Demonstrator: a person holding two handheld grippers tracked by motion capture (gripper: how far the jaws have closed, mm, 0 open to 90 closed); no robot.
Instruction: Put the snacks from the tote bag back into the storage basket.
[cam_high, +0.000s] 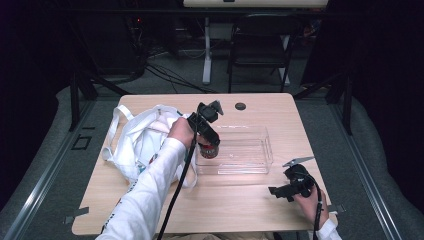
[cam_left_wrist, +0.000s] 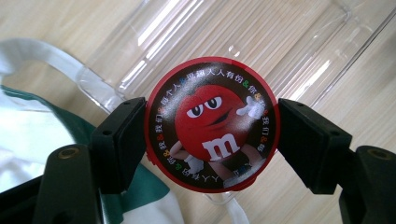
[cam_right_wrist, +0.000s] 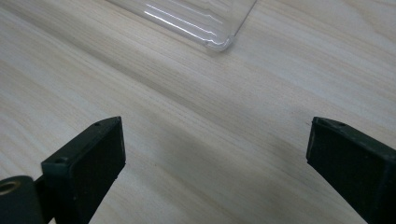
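Holding a small round candy tub (cam_left_wrist: 212, 123) by its sides, the left gripper (cam_high: 209, 145) hangs over the near left corner of the clear plastic tray (cam_high: 260, 150). In the left gripper view both black pads press on the red rim of the tub, one on each side, so the jaws are closed on it and its printed lid faces the camera. The long axis of the tub therefore seems to run along the gripper and point down toward the tray. Below the tub the wall of the tray and a piece of the wooden table (cam_high: 235, 210) are visible, and the white tote bag (cam_high: 142, 137) lies just beside, on the left.

The important relation is that the tub is above the tray corner, not yet resting in it as far as one can judge; the next move is probably straight down and a little inward from the wall.

The right gripper (cam_high: 280, 192) rests on the table near its right front, well apart from the tub, with its jaws wide apart and nothing between them.
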